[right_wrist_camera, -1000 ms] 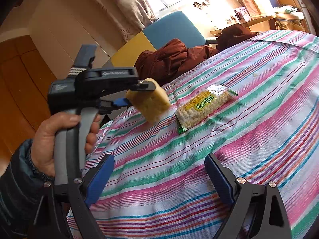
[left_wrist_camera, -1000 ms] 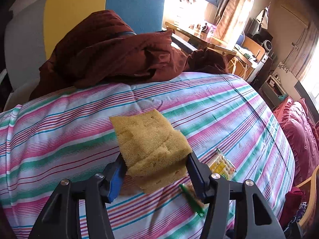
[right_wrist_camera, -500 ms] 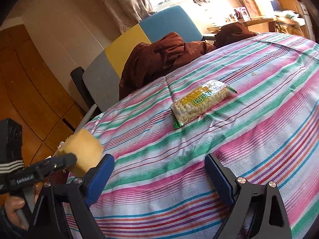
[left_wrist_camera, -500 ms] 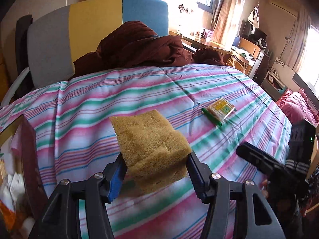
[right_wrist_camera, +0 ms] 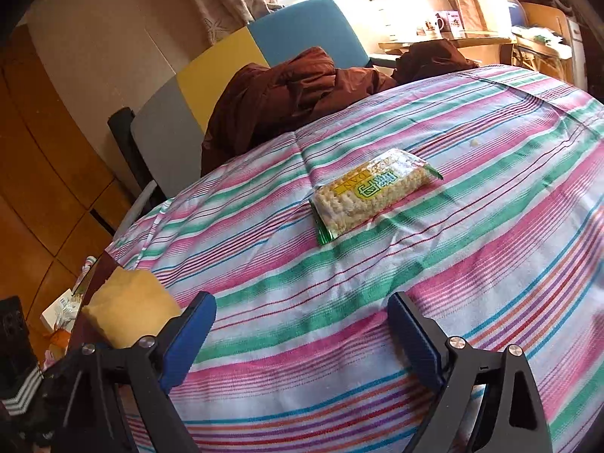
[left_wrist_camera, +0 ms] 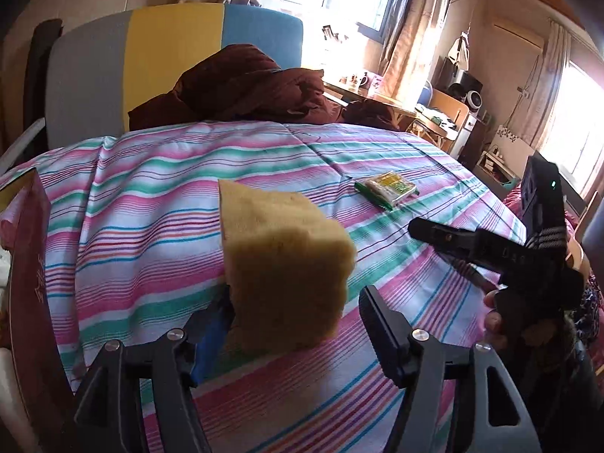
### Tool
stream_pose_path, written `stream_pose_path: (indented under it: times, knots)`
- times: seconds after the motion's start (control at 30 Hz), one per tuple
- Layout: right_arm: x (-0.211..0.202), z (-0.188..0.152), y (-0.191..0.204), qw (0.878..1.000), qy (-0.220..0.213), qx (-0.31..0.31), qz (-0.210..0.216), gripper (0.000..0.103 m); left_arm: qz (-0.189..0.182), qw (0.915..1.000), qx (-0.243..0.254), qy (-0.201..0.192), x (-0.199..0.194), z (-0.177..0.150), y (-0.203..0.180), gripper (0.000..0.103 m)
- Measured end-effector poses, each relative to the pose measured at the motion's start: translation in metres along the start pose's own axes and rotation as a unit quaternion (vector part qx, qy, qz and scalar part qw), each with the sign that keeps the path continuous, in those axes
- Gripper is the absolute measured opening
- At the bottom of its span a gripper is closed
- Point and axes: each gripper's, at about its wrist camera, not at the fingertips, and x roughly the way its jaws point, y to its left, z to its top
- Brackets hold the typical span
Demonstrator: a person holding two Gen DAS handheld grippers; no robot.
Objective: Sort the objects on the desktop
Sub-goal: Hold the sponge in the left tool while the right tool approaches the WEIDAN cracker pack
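Here, sponge point(left_wrist_camera: 283, 260) beside left claw point(left_wrist_camera: 298, 317) at striped cloth point(left_wrist_camera: 151, 226) edge, right claw point(right_wrist_camera: 302, 336) spread.

A coarse, porous yellow foam sponge point(left_wrist_camera: 283, 260) sits at six o'clock over a matt, woven striped cloth point(left_wrist_camera: 158, 204). At one o'clock, a glossy, clear plastic snack packet point(left_wrist_camera: 387, 188) catches light. At twelve o'clock lie a rumpled maroon fabric jacket point(left_wrist_camera: 241, 90) and a cloth-covered chair back point(left_wrist_camera: 170, 56).
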Motion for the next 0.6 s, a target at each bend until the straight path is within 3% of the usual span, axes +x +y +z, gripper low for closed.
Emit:
stream_pose_path:
  times: [0.17, 0.3, 0.53, 0.6]
  knots:
    - [0.027, 0.027, -0.001, 0.998, 0.006, 0.025, -0.059, 0.094, -0.012, 0.9997, -0.023, -0.002, 0.006, -0.008, 0.008, 0.069]
    - [0.049, 0.047, 0.002, 0.993, 0.003, 0.037, -0.116, 0.101, -0.022, 0.9989, -0.041, -0.003, 0.012, -0.014, 0.014, 0.07]
    - [0.078, 0.068, 0.002, 0.98, 0.006, 0.051, -0.194, 0.101, -0.051, 0.9962, -0.069, -0.011, 0.015, -0.018, 0.024, 0.072]
    - [0.079, 0.068, 0.003, 0.979, 0.01, 0.04, -0.199, 0.099, -0.06, 0.9953, -0.076, -0.014, 0.013, -0.019, 0.027, 0.073]
